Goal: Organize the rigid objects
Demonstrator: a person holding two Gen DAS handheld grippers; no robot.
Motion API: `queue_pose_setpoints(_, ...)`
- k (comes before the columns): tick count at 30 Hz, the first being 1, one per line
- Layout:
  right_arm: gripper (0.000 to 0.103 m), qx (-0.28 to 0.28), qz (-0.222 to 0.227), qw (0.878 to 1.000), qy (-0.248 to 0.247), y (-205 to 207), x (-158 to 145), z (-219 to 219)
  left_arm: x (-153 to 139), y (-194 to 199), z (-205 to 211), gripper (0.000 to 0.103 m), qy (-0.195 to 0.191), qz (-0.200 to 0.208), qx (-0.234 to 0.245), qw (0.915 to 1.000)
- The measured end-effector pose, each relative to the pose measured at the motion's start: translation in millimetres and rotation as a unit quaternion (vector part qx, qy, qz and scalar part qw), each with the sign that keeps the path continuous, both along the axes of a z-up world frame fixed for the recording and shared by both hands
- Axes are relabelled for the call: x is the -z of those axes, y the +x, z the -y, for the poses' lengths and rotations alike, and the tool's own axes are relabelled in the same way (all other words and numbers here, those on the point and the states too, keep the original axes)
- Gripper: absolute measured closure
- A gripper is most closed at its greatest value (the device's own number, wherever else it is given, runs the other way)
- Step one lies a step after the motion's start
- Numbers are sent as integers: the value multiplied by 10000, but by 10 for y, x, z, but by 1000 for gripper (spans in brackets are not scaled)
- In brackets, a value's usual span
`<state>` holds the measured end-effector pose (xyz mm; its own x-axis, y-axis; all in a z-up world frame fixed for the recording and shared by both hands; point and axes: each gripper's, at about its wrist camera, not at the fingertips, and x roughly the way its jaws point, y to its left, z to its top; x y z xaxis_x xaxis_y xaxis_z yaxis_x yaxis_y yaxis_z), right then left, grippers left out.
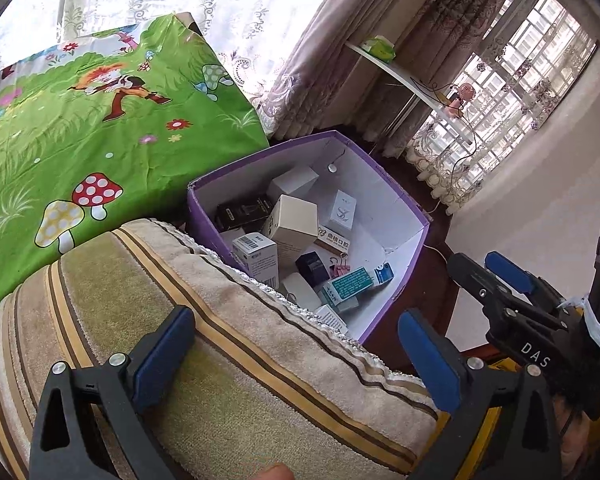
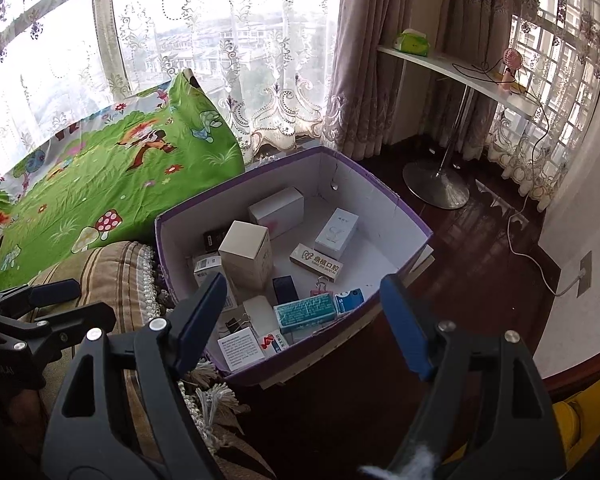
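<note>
A purple cardboard box with a white inside stands open on the dark floor beside a striped cushion. It holds several small cartons: a beige box, a teal box, a white box, a black box and a pink binder clip. My left gripper hovers open over the cushion with nothing between its fingers. My right gripper is open above the box's near edge, empty.
A green cartoon-print sheet covers the bed to the left. Behind the box hang lace curtains. A white shelf on a metal stand carries a tissue pack and a pink fan. A white cable runs to a wall socket.
</note>
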<state>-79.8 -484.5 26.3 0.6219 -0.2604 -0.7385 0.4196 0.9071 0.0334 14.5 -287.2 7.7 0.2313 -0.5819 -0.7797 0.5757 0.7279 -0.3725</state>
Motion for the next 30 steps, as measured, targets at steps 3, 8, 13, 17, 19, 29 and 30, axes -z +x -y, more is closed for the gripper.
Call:
queue_pose_setpoints(3, 21, -17, -17, 10000, 12, 9, 4, -4, 4, -7, 12, 0, 55, 29, 9, 10000)
queue_pose_setpoints(8, 21, -14, -21, 10000, 25, 9, 1, 2, 9, -10, 15, 0, 72, 37, 14, 10000)
queue_pose_setpoints(13, 21, -18, -31, 10000, 35, 10, 10, -1, 10, -10, 15, 0, 70, 32, 11, 10000)
queue_pose_setpoints(17, 21, -16, -42, 10000, 59, 4, 30, -2, 9, -10, 15, 0, 72, 34, 12, 10000)
queue_pose_setpoints(19, 21, -7, -46, 10000, 66, 7, 34, -2, 14, -9, 13, 0, 79, 37, 16, 10000)
queue_pose_setpoints(29, 21, -13, -58, 9999, 95, 12, 43, 3, 26, -8, 20, 0, 109, 43, 13, 9999)
queue_pose_setpoints(30, 21, -12, -56, 9999, 90, 13, 43, 4, 30, -5, 28, 0, 121, 45, 11, 9999)
